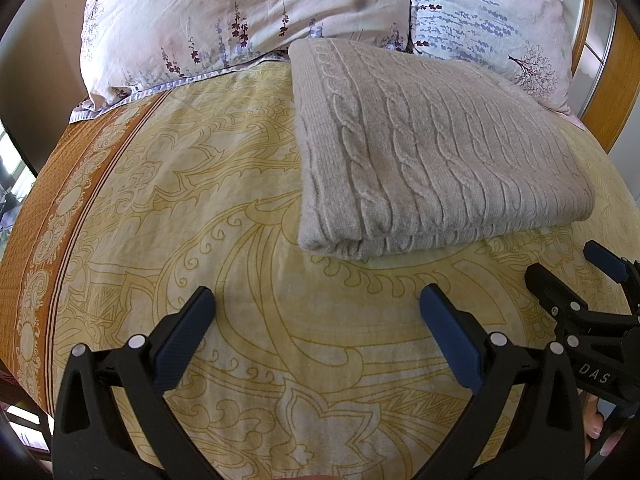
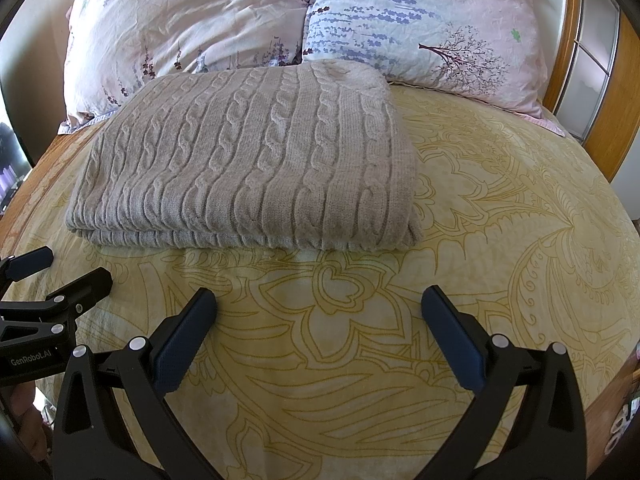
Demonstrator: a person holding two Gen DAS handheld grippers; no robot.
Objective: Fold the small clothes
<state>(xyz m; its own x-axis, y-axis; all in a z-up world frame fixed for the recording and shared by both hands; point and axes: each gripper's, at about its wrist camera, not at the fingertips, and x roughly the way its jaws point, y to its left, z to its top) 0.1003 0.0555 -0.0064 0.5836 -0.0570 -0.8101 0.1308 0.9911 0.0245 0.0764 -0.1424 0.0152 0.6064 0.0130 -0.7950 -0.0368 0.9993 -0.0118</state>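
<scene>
Sweater (image 1: 432,152) folded on bedspread (image 1: 200,208), left tongs (image 2: 32,276) labelled "GenRobot.AI", right tongs (image 1: 600,272) perhaps "DAS"

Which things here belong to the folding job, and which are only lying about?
Belongs to the job:
- beige cable-knit sweater, already folded
- left gripper, open
- right gripper, open

Only lying about:
- two floral pillows
- yellow patterned bedspread

the folded knit (image 1: 436,152) is pale grey-beige with cable ribs. the bedspread (image 1: 224,208) is cream with yellow scrollwork, orange-bordered at left. the pillows (image 2: 192,28) are pink-white with purple flowers.
</scene>
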